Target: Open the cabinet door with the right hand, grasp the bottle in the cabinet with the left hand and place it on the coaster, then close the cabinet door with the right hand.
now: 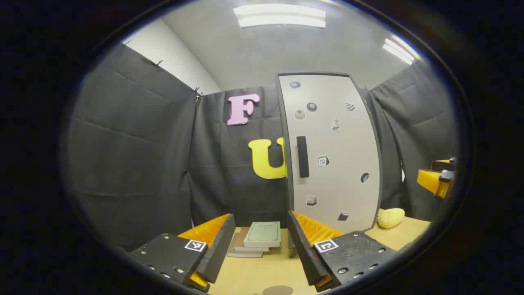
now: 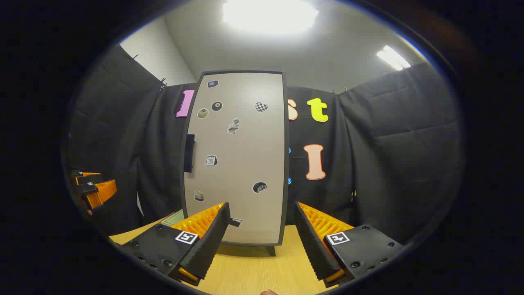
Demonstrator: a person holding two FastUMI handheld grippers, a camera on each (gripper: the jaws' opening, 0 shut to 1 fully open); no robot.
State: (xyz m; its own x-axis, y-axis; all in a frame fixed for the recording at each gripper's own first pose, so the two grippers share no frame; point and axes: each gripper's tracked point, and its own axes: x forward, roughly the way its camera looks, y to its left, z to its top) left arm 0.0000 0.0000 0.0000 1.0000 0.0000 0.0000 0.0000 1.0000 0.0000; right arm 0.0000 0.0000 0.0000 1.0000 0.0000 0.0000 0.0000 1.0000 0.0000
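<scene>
A tall white cabinet (image 1: 333, 151) stands on the wooden table with its door closed, stickers on the front and a dark handle (image 1: 302, 156) on its left side. The right gripper view faces the cabinet (image 2: 239, 159) straight on, its handle (image 2: 189, 153) at the left edge. My left gripper (image 1: 258, 246) is open, held low over the table short of the cabinet. My right gripper (image 2: 262, 239) is open too, in front of the door's lower part. A round brown coaster (image 1: 277, 290) lies on the table just below my left gripper. The bottle is hidden.
A stack of books (image 1: 256, 239) lies on the table (image 1: 262, 274) between my left fingers, farther off. A yellow corn cob (image 1: 390, 217) lies right of the cabinet. Each view catches the other gripper at its edge: the right gripper (image 1: 438, 179), the left gripper (image 2: 93, 189).
</scene>
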